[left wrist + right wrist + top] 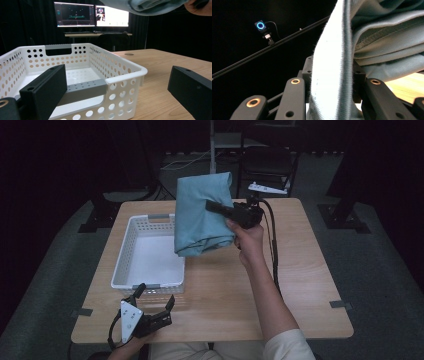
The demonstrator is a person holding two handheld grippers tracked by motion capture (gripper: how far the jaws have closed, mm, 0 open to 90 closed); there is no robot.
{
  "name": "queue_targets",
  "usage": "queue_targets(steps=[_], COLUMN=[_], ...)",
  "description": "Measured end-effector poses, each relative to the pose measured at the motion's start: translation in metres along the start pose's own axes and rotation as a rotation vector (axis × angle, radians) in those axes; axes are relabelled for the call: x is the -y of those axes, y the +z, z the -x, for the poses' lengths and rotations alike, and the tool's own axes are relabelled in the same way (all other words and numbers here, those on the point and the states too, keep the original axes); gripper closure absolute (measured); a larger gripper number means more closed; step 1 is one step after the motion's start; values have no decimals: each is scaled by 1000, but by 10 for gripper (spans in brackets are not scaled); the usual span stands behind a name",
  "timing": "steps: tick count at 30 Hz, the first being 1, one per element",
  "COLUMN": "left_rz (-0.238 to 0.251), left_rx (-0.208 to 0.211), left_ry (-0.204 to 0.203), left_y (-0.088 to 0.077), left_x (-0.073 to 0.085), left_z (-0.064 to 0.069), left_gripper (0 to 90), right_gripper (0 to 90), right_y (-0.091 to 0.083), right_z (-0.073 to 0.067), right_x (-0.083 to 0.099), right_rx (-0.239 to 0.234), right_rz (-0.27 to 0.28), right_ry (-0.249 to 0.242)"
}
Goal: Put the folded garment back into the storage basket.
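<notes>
A folded teal cloth [202, 212] hangs in the air over the right rim of the white perforated basket [131, 245], and my right gripper [216, 209] is shut on it from the right side. In the right gripper view the cloth [352, 50] runs straight down between the two black jaws. My left gripper [154, 296] rests open near the table's front left edge, just in front of the basket, with nothing between its fingers. Its own view looks over the basket's near rim [125, 77], and the cloth [147, 6] shows at the top.
The wooden table [300, 285] has free room to the right of the basket and along the front. A dark chair [265, 167] stands behind the table. In the left gripper view two lit monitors [91, 13] sit on a far desk.
</notes>
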State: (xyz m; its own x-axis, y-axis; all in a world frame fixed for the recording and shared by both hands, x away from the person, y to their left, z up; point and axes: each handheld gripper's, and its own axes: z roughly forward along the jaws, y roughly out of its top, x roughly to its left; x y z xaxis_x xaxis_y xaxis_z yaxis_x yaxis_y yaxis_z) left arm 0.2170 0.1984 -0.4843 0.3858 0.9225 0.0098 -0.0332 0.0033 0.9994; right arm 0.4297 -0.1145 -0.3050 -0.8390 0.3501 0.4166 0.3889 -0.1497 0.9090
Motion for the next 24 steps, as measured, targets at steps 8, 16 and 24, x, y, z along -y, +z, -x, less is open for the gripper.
queue_targets(steps=[8,16,24], left_rz=[2,4,6], left_rx=[-3,-3,-3], left_ry=[2,1,1], left_y=[0,0,0], left_x=[0,0,0], left_z=[0,0,0], left_gripper=[36,36,36], right_gripper=[675,674,673], right_y=[26,52,74], right_z=[-4,-9,-13], right_x=[4,11,17], right_rx=[-7,-23,-25], right_rz=[-31,-29,-24], right_ry=[-4,3,11])
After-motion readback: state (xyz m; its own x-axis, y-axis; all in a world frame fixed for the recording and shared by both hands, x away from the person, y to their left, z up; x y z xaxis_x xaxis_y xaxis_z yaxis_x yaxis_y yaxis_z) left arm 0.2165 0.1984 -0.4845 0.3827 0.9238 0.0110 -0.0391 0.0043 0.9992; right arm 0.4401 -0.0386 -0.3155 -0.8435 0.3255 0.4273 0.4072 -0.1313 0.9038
